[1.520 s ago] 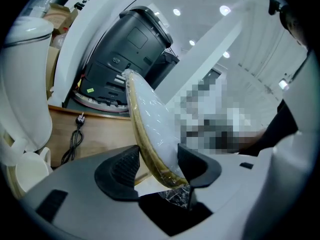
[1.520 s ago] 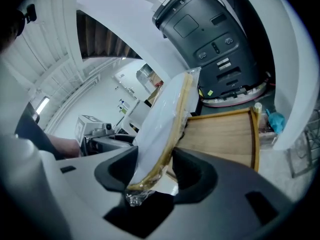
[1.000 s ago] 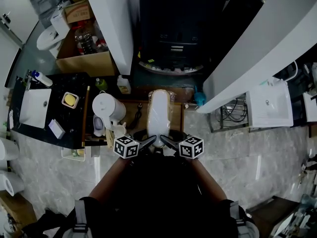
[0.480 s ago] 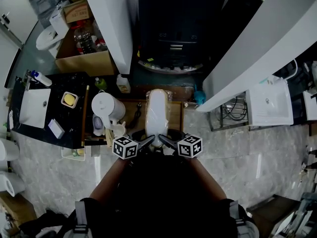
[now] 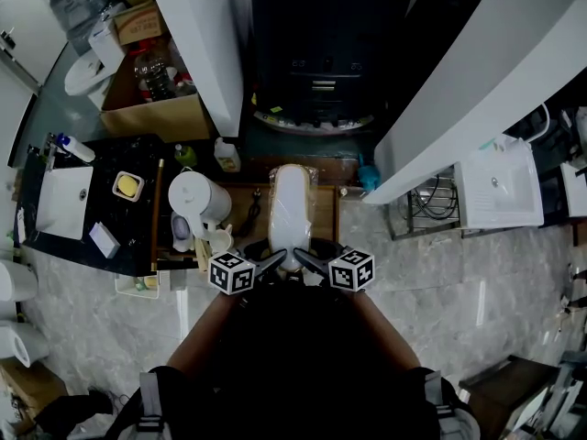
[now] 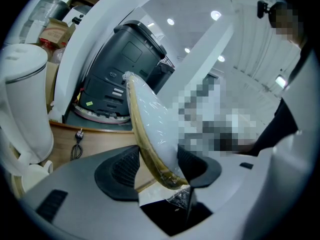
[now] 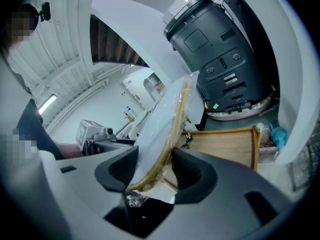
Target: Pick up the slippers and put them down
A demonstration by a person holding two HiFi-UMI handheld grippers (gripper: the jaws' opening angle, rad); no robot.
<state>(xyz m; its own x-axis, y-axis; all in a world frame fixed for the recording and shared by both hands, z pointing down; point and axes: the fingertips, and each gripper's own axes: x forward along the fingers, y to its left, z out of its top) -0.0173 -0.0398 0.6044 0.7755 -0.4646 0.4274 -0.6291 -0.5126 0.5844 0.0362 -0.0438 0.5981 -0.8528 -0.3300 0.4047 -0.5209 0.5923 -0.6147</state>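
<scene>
A pair of white slippers (image 5: 292,211), wrapped in clear plastic with a tan sole edge, is held over a wooden tray (image 5: 326,216) just ahead of the person. My left gripper (image 5: 273,262) is shut on the pack's near end from the left. My right gripper (image 5: 308,260) is shut on the same end from the right. In the left gripper view the slippers (image 6: 149,118) rise tilted from between the dark pads (image 6: 194,165). The right gripper view shows the slippers (image 7: 167,129) pinched the same way between the pads (image 7: 194,173).
A white kettle (image 5: 194,200) stands left of the tray. A black counter with a white sink (image 5: 62,200) lies further left. A large black machine (image 5: 316,62) fills the space beyond the tray, between white panels (image 5: 206,44). A wire rack (image 5: 431,211) sits right.
</scene>
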